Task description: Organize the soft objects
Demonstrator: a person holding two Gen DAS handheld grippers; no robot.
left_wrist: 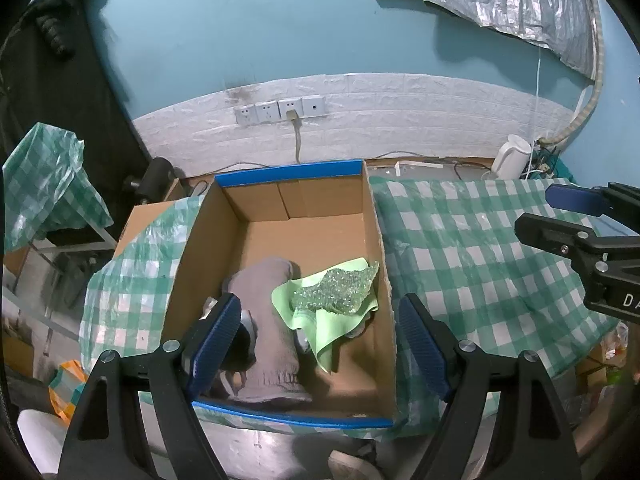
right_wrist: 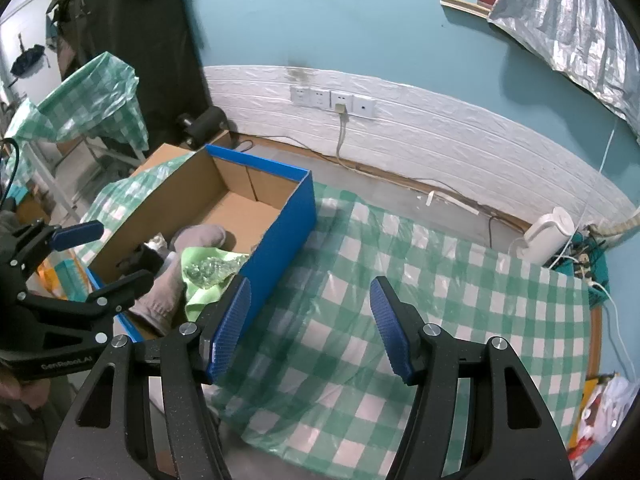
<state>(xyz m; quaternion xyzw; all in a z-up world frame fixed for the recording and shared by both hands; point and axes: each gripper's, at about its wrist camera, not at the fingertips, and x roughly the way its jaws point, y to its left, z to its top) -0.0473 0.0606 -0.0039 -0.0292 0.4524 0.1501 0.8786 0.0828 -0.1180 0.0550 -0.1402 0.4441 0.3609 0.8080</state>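
The left gripper hangs over the box's near end, jaws apart and empty. Right below lies the sock, long axis toward the far wall, beside the green cloth. The right gripper, also apart and empty, is over bare tablecloth.

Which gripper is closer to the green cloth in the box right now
Left. The left gripper hangs open right above the green cloth in the cardboard box; the right gripper is open over the checkered tablecloth, outside the box.

The cardboard box is bare at its far end; grey cloth and green cloth crowd the near end — checkered sheet apparently clear.
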